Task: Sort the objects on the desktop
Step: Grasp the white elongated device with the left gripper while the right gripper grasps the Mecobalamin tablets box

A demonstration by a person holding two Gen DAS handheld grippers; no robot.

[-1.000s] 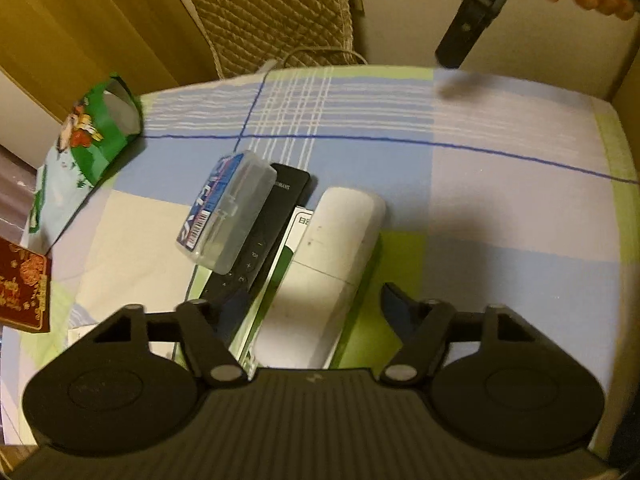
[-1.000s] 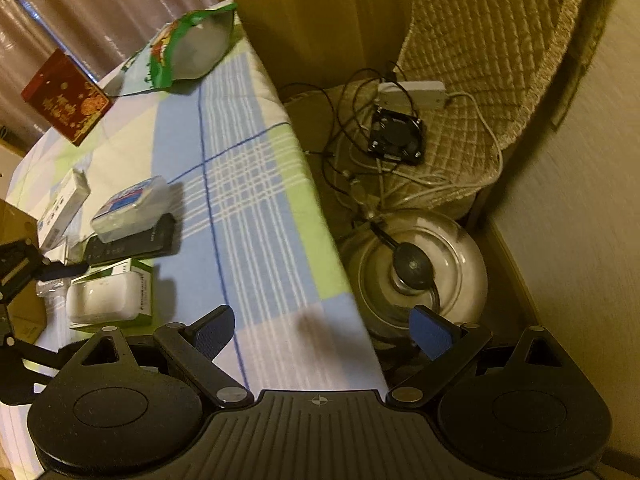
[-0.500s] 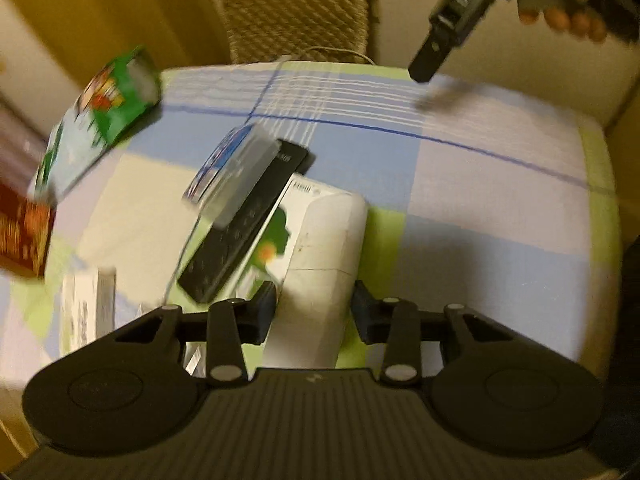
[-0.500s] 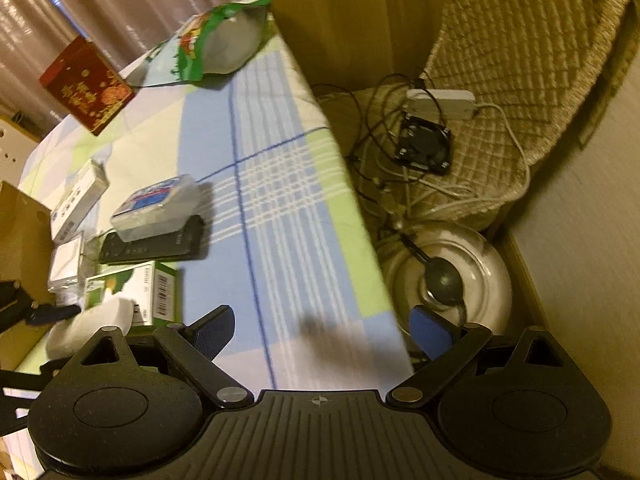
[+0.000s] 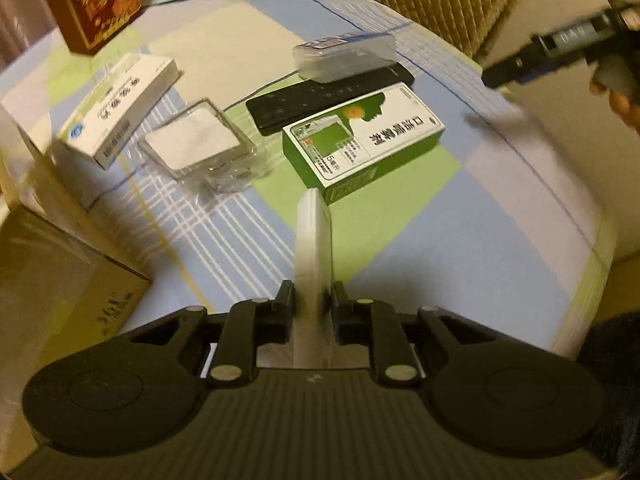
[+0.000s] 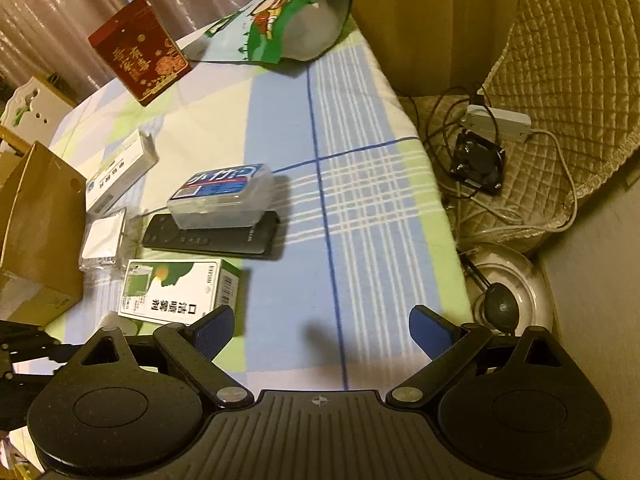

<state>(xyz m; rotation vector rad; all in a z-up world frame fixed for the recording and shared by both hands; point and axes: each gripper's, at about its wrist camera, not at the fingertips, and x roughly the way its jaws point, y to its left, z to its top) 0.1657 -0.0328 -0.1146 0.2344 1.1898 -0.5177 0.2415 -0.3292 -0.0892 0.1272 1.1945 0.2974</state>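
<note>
A slim white oblong case (image 5: 313, 248) is pinched on edge between the closed jaws of the left gripper (image 5: 311, 300), lifted above the checked tablecloth (image 5: 460, 216) just in front of a green-and-white carton (image 5: 362, 136). The right gripper (image 6: 320, 326) is held spread wide, empty, over the table's edge.

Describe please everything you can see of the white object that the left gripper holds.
The white case is a slim, smooth object that looks like matte plastic, seen edge-on with a rounded far end. The left gripper is shut on its near end, one black finger pressing each flat side. It stands on edge, pointing forward, lifted above the checked tablecloth. Its tip overlaps the green medicine box in the left wrist view; contact cannot be told.
</note>
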